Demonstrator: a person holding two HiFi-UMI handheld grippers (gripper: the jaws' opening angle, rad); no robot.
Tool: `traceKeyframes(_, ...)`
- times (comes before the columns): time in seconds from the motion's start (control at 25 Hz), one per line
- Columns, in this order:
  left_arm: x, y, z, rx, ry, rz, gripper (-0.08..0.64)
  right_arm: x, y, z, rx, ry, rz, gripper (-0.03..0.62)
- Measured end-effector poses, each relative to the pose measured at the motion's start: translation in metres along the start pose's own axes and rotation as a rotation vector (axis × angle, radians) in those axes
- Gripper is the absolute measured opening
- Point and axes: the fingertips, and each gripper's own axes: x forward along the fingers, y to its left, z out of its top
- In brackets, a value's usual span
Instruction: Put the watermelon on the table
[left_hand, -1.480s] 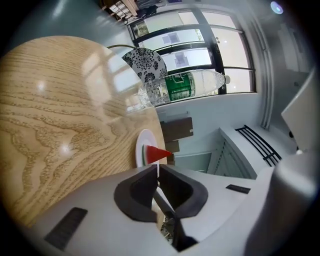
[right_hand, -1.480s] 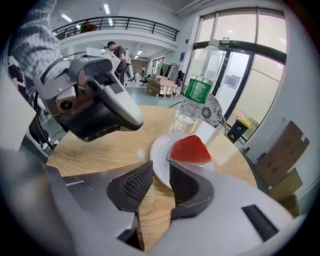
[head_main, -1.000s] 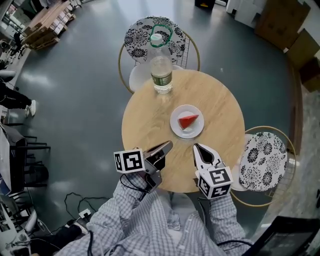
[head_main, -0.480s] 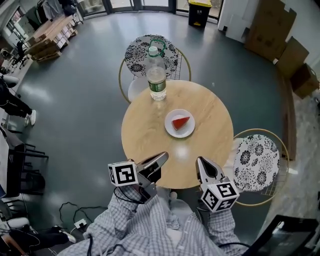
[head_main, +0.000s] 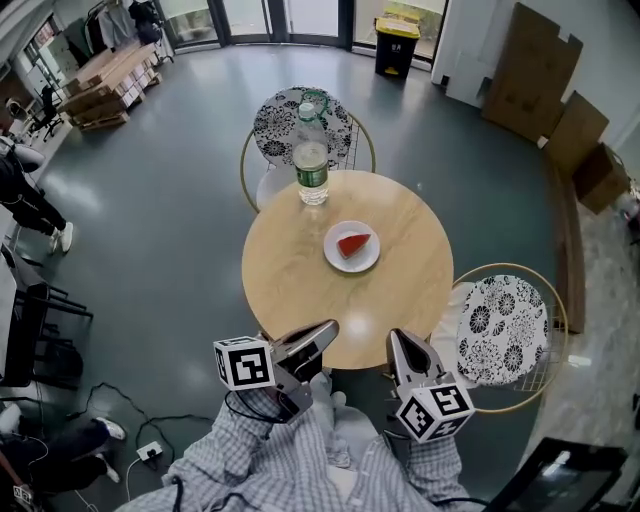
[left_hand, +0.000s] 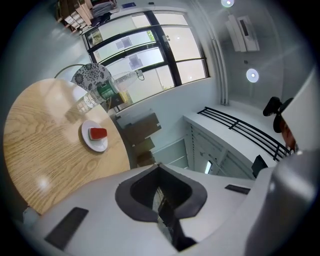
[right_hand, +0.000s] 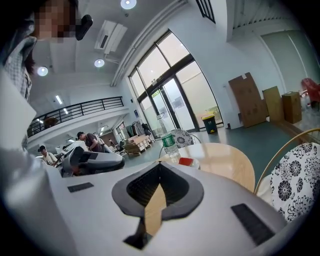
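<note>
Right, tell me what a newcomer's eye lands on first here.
The red watermelon slice stands out first, lying on a small white plate near the middle of the round wooden table. Behind it, at the table's far edge, a clear water bottle with a green label stands upright. By the near edge the left gripper and right gripper hover, both shut and empty.

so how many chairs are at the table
2. One chair stands at the far side of the table, behind the bottle. The other stands at its right side. The person's body may hide another at the near edge.
</note>
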Motion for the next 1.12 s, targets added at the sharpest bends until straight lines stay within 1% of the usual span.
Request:
traceKeyframes(0.16, -0.007, -0.011, -0.001, 0.031, 0.0, -0.011, 0.008, -0.008, 0.007, 0.003, 0.005, -0.019, 0.006, 0.008)
traceKeyframes(0.36, -0.012, -0.024, 0.007, 0.036, -0.016, -0.052, 0.007, -0.007, 0.012, 0.01, 0.001, -0.044, 0.015, 0.008)
traceKeyframes(0.56, -0.014, -0.034, 0.015, 0.105, 0.018, -0.06, 0.006, -0.001, 0.024, 0.025, 0.007, -0.086, 0.029, 0.008)
traceKeyframes(0.72, -0.013, -0.046, 0.025, 0.151, 0.029, -0.083, 0.008, 0.001, 0.033, 0.04, 0.002, -0.126, 0.041, 0.008)
traceKeyframes(0.8, -0.012, -0.054, 0.03, 0.192, 0.031, -0.094, 0.006, 0.001, 0.037, 0.049, -0.008, -0.151, 0.054, 0.008)
traceKeyframes(0.92, -0.009, -0.065, 0.038, 0.279, 0.033, -0.097, 0.006, 0.0, 0.044, 0.061, -0.025, -0.178, 0.067, 0.008)
traceKeyframes(1.12, -0.006, -0.071, 0.042, 0.43, 0.03, -0.065, 0.006, 0.0, 0.052, 0.071, -0.027, -0.206, 0.076, 0.008)
